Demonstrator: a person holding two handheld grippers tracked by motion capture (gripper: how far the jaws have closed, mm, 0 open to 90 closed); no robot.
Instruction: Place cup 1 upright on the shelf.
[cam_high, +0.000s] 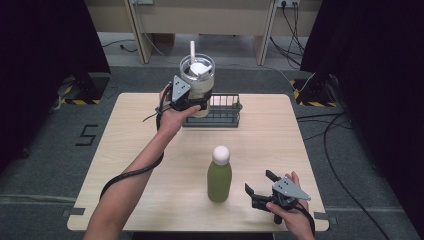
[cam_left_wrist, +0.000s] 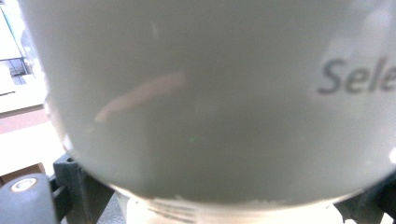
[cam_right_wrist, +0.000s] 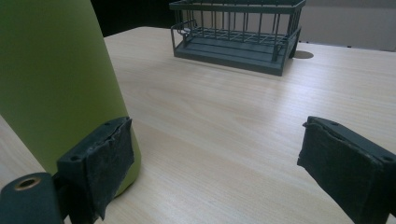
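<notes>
Jaws of left gripper (cam_high: 197, 102) clamped on white tumbler (cam_high: 198, 80) at upper centre, right gripper (cam_high: 260, 192) jaws spread wide, empty, beside green bottle (cam_high: 219, 179) at lower right.

One cup (cam_high: 197, 80) – one bottle (cam_high: 219, 175), one basket (cam_high: 225, 111), two grippers

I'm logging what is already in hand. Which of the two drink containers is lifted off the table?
The white tumbler with the straw, clamped by the left hand-held gripper above the wire basket; the green bottle stands on the table.
</notes>
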